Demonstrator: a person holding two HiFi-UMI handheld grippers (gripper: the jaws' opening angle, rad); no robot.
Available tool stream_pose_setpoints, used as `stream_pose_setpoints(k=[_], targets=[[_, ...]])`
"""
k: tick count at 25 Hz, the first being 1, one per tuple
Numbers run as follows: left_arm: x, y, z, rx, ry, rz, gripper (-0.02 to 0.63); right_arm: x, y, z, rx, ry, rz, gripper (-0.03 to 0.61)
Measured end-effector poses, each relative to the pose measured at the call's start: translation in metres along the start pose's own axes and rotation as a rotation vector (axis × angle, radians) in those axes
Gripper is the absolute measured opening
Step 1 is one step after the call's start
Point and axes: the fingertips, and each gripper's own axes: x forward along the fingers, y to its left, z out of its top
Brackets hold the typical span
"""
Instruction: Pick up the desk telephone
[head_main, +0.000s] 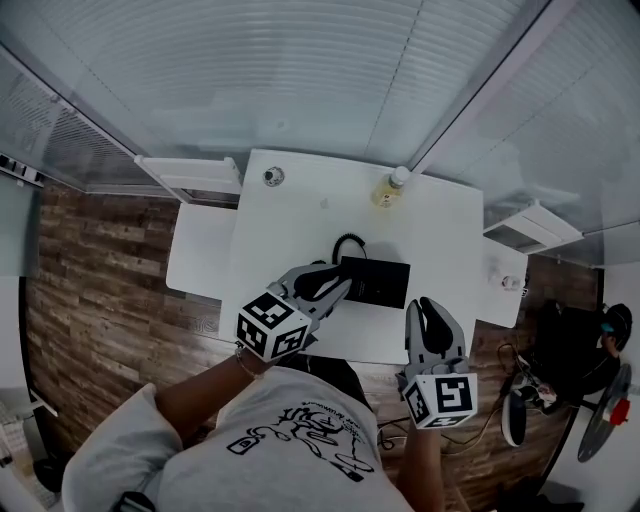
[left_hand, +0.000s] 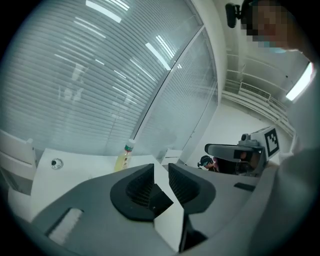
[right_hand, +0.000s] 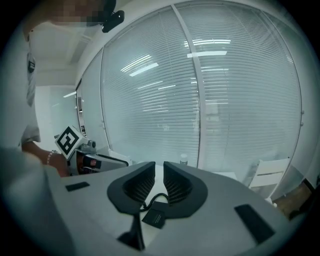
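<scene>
The black desk telephone (head_main: 376, 281) lies flat in the middle of the white desk (head_main: 300, 215), its coiled cord (head_main: 347, 243) looping behind it. My left gripper (head_main: 340, 286) hovers at the phone's left edge. Its jaws stand slightly apart with nothing between them (left_hand: 161, 175); a dark corner of the phone (left_hand: 159, 198) shows through the gap. My right gripper (head_main: 426, 308) is at the desk's front edge, right of the phone and apart from it. Its jaws are shut and empty (right_hand: 159, 182), with the phone (right_hand: 155, 217) and cord (right_hand: 156, 196) beyond them.
A small bottle (head_main: 389, 188) stands at the desk's back edge, and a round cable port (head_main: 273, 176) sits at the back left. A lower white side table (head_main: 198, 250) adjoins the left. White shelves (head_main: 190, 175) and glass walls with blinds surround the desk. Wood floor lies below.
</scene>
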Motion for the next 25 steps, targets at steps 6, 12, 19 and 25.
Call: stream_pose_setpoints(k=[6,12,19,25], targets=[[0.028,0.040,-0.061,-0.121,0.105,0.014,0.115,0.028,-0.022,-0.055,0.043,0.094,0.021,0.064],[0.063,0.072,-0.127,-0.296,0.204,-0.007,0.154,0.063,-0.039,-0.112,0.107,0.190,0.050,0.118],[0.093,0.102,-0.184,-0.426,0.274,0.021,0.212,0.101,-0.062,-0.184,0.175,0.332,0.046,0.190],[0.107,0.113,-0.217,-0.495,0.320,0.043,0.232,0.117,-0.079,-0.241,0.225,0.468,0.040,0.219]])
